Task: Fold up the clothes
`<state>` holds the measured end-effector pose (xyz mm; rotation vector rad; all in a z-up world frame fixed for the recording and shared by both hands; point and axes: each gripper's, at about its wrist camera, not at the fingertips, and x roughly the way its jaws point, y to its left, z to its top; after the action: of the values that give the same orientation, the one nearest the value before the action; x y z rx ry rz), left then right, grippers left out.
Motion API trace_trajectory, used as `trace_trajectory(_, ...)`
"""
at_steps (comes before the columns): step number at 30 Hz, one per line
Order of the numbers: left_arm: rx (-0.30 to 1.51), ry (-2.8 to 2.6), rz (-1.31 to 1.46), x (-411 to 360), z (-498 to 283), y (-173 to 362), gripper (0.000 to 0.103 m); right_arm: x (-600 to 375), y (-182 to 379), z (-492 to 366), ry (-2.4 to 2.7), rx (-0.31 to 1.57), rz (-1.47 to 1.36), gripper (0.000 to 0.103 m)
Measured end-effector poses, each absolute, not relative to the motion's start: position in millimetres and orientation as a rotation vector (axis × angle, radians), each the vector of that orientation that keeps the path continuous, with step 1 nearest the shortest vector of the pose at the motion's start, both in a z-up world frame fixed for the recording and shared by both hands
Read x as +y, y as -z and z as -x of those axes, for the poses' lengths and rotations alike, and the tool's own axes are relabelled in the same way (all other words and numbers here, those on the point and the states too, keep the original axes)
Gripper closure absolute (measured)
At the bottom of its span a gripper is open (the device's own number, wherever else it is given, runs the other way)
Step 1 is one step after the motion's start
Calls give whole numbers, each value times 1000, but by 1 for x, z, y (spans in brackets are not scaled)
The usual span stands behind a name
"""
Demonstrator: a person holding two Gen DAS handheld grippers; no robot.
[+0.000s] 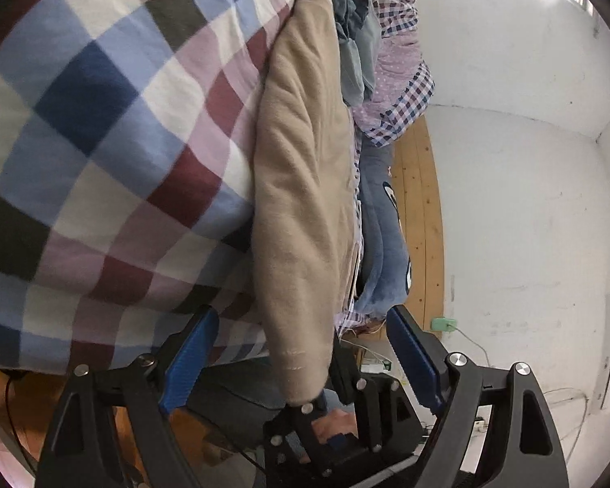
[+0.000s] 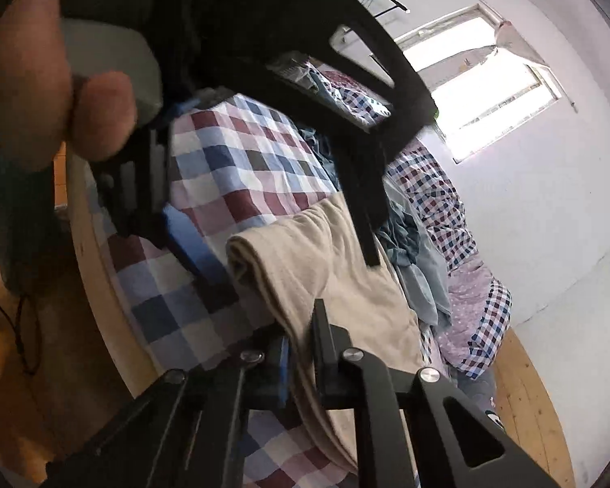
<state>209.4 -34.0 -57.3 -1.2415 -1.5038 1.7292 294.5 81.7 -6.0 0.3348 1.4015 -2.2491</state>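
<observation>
A beige garment (image 1: 301, 187) lies folded in a long strip on the checked bedsheet (image 1: 101, 130). Its near end hangs between the blue pads (image 1: 191, 358) of my left gripper (image 1: 301, 360), which is open and wide of the cloth on both sides. Below it, my right gripper (image 1: 319, 415) pinches the tip of the strip. In the right wrist view the right gripper (image 2: 301, 356) is shut on the beige garment (image 2: 345, 284) at its near edge. The left gripper (image 2: 280, 236) hangs open over the garment, and a hand (image 2: 40, 81) holds it.
A heap of blue-grey clothes (image 2: 415, 252) and a purple dotted quilt (image 2: 467, 297) lie past the beige garment. A blue plush item (image 1: 382, 236) sits at the bed's edge. Wooden floor (image 1: 423, 219) and a white wall (image 1: 528, 203) lie beyond, with a bright window (image 2: 492, 89).
</observation>
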Motion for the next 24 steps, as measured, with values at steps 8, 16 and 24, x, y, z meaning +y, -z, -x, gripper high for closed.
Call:
trace_trajectory(8, -1449, -1799, 1270, -28, -210, 49, 92, 96, 11, -286, 2259, 1451, -359, 52)
trace_trajectory(16, -1464, -1757, 1165, -29, -209, 33, 97, 105, 22, -255, 2332, 1566, -306, 24)
trace_trajectory(24, -1455, -1762, 1122, -24, -211, 21, 99, 147, 23, -197, 2390, 1623, -361, 25)
